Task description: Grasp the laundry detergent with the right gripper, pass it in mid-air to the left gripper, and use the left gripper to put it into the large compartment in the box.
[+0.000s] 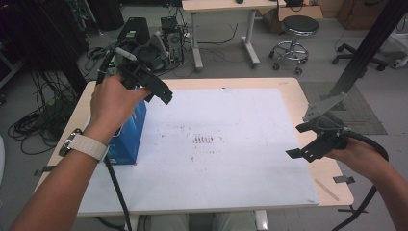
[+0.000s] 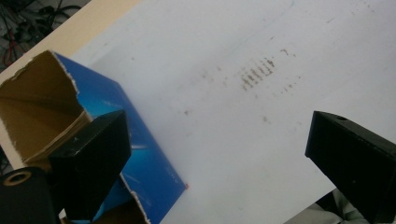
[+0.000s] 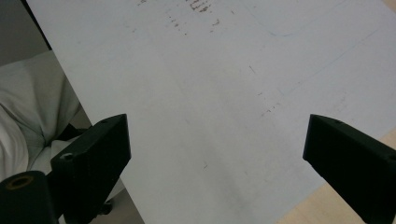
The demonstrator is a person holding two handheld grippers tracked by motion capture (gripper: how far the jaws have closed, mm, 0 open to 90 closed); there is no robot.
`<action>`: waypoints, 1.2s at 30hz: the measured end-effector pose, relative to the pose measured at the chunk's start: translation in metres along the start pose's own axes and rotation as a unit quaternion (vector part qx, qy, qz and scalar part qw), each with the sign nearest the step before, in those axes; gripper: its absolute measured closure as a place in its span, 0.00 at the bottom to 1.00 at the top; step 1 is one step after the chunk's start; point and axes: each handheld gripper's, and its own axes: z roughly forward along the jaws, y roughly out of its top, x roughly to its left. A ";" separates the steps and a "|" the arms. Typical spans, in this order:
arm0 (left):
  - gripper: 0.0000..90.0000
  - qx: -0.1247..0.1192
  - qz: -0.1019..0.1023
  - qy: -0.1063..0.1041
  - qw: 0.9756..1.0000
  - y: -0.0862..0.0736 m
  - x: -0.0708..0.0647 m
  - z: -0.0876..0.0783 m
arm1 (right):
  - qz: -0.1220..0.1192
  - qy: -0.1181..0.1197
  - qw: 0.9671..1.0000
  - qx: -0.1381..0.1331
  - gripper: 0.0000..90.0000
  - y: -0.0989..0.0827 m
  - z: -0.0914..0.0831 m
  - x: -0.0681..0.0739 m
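A blue cardboard box (image 1: 127, 134) with a torn-open top is standing at the left edge of the white-covered worktop (image 1: 231, 159). The left hand-held gripper (image 1: 159, 91) is hovering just above and beside it, jaws spread wide with nothing between them, the box lying below and to that gripper's left. The right hand-held gripper (image 1: 300, 153) is waiting well apart at the worktop's right edge, jaws also wide and empty, so the left hand is sitting far nearer the box.
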 end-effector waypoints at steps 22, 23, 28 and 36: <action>0.08 0.008 0.092 -0.036 0.995 0.015 -0.049 0.034 | 0.004 0.000 1.000 0.025 0.07 0.008 0.009 -0.003; 0.08 0.009 0.096 -0.037 0.995 0.015 -0.050 0.036 | 0.003 0.000 1.000 0.026 0.07 0.009 0.009 -0.003; 0.08 0.016 0.115 -0.040 0.992 0.016 -0.055 0.043 | 0.002 -0.001 1.000 0.030 0.07 0.011 0.011 -0.004; 0.08 0.018 0.157 -0.047 0.986 0.018 -0.065 0.050 | 0.003 -0.004 0.999 0.041 0.07 0.016 0.015 -0.007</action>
